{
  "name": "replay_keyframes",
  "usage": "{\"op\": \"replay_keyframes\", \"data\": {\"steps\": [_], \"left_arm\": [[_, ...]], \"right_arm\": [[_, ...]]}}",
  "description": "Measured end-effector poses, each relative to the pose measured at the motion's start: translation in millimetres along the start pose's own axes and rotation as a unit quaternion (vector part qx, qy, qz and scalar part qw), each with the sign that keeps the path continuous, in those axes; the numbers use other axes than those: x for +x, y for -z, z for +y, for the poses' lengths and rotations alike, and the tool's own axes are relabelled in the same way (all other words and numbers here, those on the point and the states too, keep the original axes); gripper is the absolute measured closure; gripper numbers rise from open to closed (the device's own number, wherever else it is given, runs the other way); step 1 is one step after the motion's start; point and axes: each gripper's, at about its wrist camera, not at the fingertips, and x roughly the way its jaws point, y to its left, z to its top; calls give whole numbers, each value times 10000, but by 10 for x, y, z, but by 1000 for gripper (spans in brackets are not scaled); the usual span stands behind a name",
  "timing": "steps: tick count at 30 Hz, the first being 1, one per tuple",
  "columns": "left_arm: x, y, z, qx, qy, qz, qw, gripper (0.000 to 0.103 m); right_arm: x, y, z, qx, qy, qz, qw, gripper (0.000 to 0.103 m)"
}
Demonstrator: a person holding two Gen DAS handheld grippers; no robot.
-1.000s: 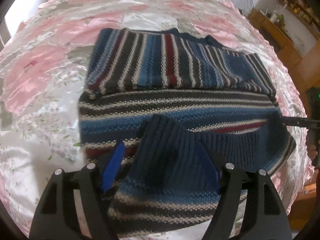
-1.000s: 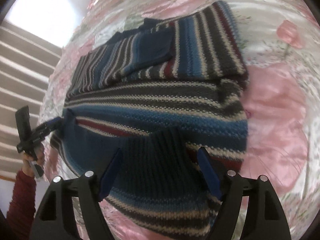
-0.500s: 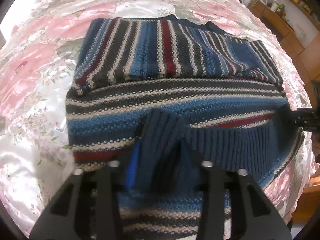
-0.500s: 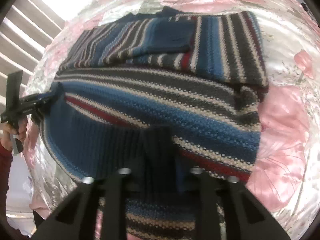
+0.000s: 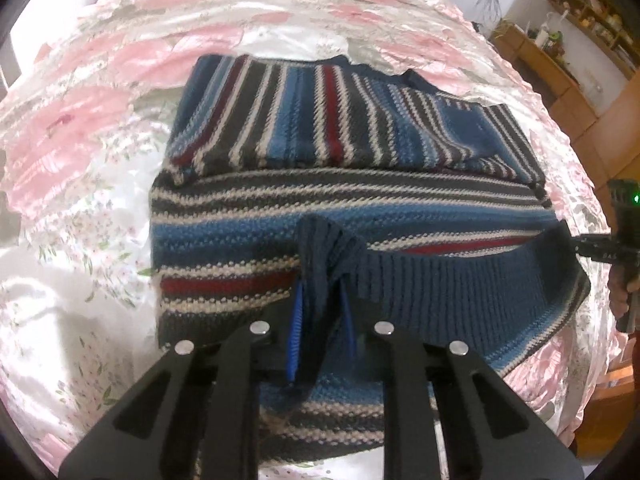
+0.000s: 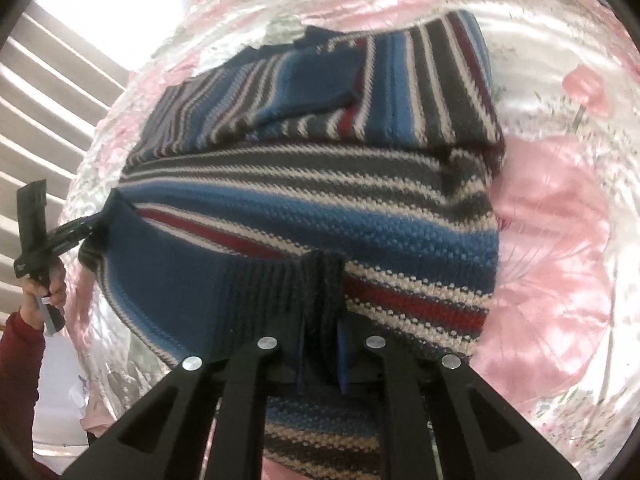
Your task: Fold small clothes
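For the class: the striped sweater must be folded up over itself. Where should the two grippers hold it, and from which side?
Grip the ribbed hem of the sweater at its two near corners, coming from the hem side. That edge is loose and already lifted, pinched by the left gripper and right gripper.

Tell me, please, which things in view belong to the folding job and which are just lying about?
Part of the job:
- striped sweater
- left gripper, shut on its ribbed hem
- right gripper, shut on the same hem

Just lying about:
- floral bedspread
- wooden shelves with small items
- window blinds
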Motion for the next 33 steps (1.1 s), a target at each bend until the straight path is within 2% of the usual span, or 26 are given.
{"op": "replay_keyframes", "data": {"steps": [9,17,21,26,29,33], "left_arm": [[126,55,68,-140,-38,-3,9999,88],[-368,-57,-77,-6,60,-615,9981,89],[-587,-294,-108,-66,7,-973,9952,90],[-705,-726,-141,-101,-89,-1343,9908,90],[-688,-1005,-148,-115,-197,-1555,9876,90],[-520,-1352,-99,-350,-273,-1644,9854,90]], "right_arm": [[130,41,-102,227,-54,14,9997,92],[-447,-98,-26,199,-410,-692,9966,92],[-732,-351,31,165,-382,-1080,9933,92],[-872,-818,47,224,-128,-1306,9911,92],[-917,-1147,63,287,59,-1462,9888,92],[-892,-1530,98,273,378,-1624,9856,92]]}}
